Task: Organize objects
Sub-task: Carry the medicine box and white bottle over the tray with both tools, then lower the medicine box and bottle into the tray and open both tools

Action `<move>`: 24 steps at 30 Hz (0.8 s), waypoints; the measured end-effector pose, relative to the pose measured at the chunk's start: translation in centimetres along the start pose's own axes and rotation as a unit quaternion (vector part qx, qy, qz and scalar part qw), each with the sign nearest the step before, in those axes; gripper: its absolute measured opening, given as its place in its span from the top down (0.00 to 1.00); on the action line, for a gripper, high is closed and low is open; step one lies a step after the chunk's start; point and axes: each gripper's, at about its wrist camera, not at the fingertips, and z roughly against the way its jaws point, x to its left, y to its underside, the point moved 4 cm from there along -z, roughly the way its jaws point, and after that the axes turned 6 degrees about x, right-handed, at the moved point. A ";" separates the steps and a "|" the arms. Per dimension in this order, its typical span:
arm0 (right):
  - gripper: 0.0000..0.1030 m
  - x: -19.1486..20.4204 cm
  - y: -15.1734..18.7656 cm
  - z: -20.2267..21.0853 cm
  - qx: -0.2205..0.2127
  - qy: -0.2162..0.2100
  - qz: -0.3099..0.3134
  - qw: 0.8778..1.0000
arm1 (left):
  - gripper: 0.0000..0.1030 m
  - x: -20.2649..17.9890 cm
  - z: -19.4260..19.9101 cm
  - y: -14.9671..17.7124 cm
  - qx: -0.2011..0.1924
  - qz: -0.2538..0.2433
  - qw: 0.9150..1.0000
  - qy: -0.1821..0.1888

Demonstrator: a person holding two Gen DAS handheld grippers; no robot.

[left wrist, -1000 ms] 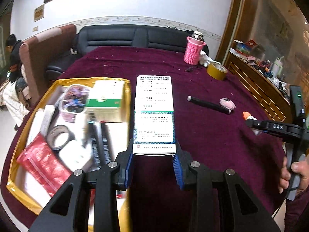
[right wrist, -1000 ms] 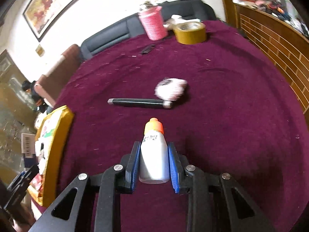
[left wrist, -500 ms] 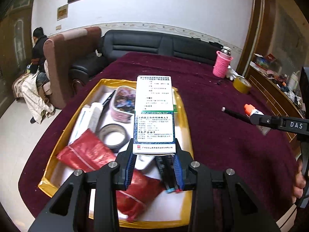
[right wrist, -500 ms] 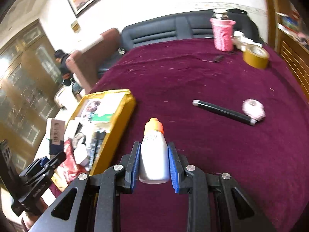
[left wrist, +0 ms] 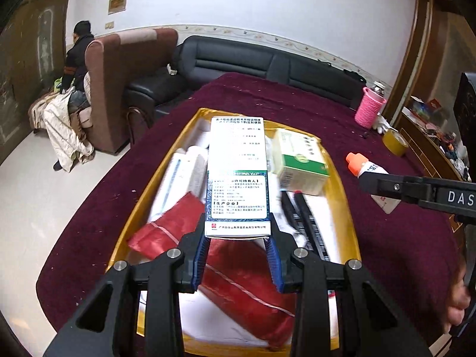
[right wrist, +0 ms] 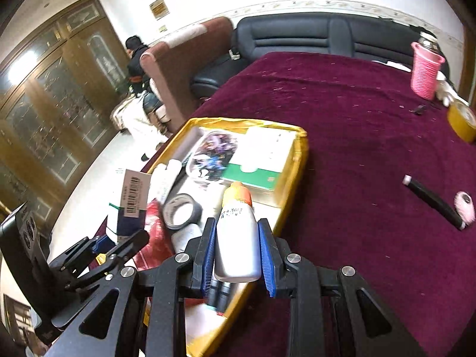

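Note:
My left gripper (left wrist: 238,253) is shut on a tall white and blue medicine box (left wrist: 237,175) and holds it above the gold tray (left wrist: 342,178). My right gripper (right wrist: 238,255) is shut on a white bottle with an orange cap (right wrist: 237,238), held over the tray's right rim (right wrist: 299,160). The bottle also shows in the left wrist view (left wrist: 364,166), right of the tray. The tray holds a green and white box (left wrist: 300,163), a red pouch (left wrist: 238,279), a tape roll (right wrist: 181,212) and several other items.
A black stick (right wrist: 431,202) with a pink puff (right wrist: 464,208) lies on the maroon cloth (right wrist: 342,119) right of the tray. A pink cup (right wrist: 425,71) and a yellow tape roll (right wrist: 462,122) stand at the far right. A sofa (left wrist: 267,65) is behind.
Both grippers have moved left toward the tray. The medicine box is now over the tray's middle and the bottle has reached the tray's right rim.

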 end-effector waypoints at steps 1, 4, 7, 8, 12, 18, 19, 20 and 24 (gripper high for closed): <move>0.71 0.5 -0.2 -0.5 0.003 -0.001 0.004 1.000 | 0.67 0.6 -0.1 0.0 0.002 0.005 1.000 0.000; 0.70 1.4 -0.9 -1.7 0.010 -0.003 0.010 1.000 | 0.67 2.1 -0.4 -0.2 0.005 0.017 1.000 -0.004; 0.70 1.9 -1.3 -2.7 0.018 -0.005 0.011 1.000 | 0.67 3.6 -0.7 -0.7 0.007 0.024 1.000 -0.009; 0.70 2.0 -1.5 -3.2 0.022 -0.008 0.010 1.000 | 0.67 3.9 -0.7 -0.9 0.007 0.024 1.000 -0.013; 0.70 2.6 -1.8 -5.3 0.040 -0.019 0.008 0.999 | 0.67 5.1 -1.3 -1.9 0.011 0.021 1.000 -0.019; 0.70 3.6 -2.5 -8.0 0.060 -0.024 0.013 0.998 | 0.67 5.4 -2.3 -4.3 0.035 0.013 0.999 0.022; 0.70 3.8 -2.6 -8.3 0.062 -0.024 0.016 0.998 | 0.67 5.3 -2.6 -4.9 0.038 0.007 0.999 0.023; 0.70 4.0 -2.8 -8.7 0.063 -0.024 0.020 0.998 | 0.67 5.2 -2.9 -5.6 0.040 0.001 0.999 0.021; 0.70 4.4 -2.8 -10.1 0.074 -0.031 0.021 0.997 | 0.67 4.7 -5.4 -8.2 0.063 -0.031 0.998 0.004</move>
